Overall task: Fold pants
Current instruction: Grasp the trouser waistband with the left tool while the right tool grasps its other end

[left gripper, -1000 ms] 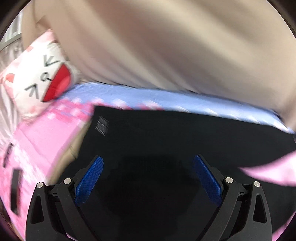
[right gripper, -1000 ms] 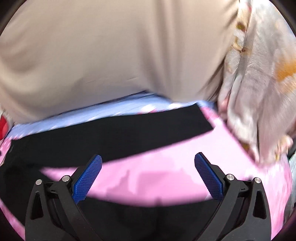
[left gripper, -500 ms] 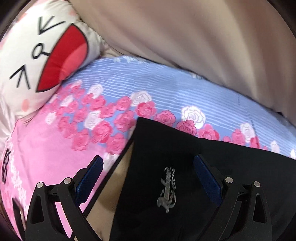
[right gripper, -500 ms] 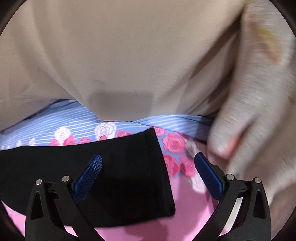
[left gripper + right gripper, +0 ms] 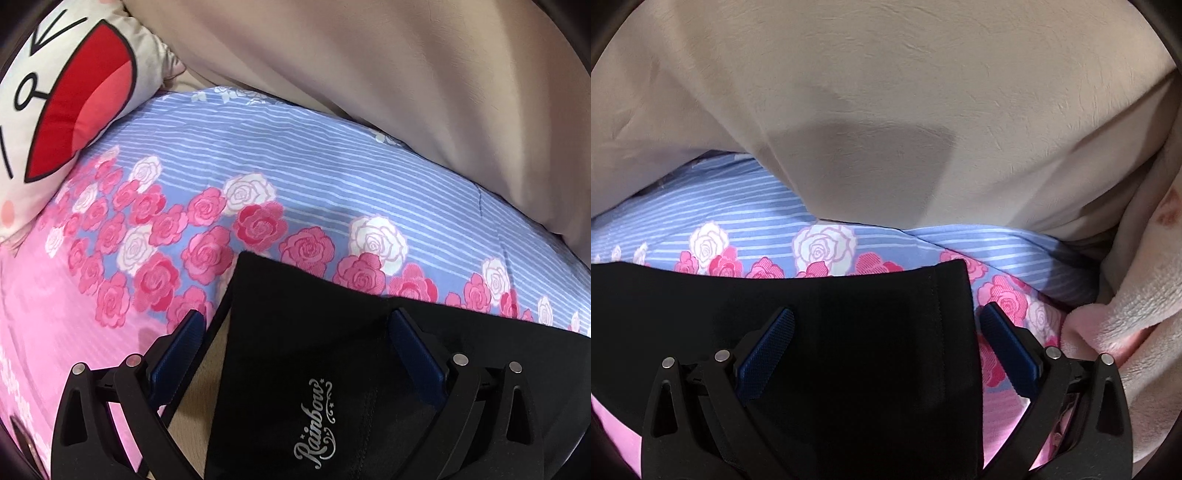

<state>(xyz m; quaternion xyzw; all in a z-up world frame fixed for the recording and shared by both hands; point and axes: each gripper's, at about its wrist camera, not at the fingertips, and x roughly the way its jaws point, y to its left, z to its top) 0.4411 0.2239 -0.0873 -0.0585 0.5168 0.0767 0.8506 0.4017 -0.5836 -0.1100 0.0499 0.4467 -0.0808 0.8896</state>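
Note:
Black pants (image 5: 310,325) lie flat on a rose-print bedsheet (image 5: 258,155). The left wrist view shows their left far corner, with a silver "Rainbow" logo (image 5: 314,424) near the bottom. My left gripper (image 5: 295,325) is open, its blue pads straddling that corner just above the cloth. The right wrist view shows the pants' (image 5: 775,314) right far corner with a stitched hem. My right gripper (image 5: 886,325) is open over that corner, one pad above the black cloth and the other above the sheet (image 5: 757,218). Neither gripper holds anything.
A beige quilt (image 5: 406,81) (image 5: 886,92) is bunched along the far side of the bed. A cat-face pillow (image 5: 55,96) lies at the left. A pink fleece blanket (image 5: 1137,314) is heaped at the right, close to the right gripper.
Both grippers have swung down and forward from the middle of the pants to the far corners, and now hover low over them. Both have stayed open throughout.

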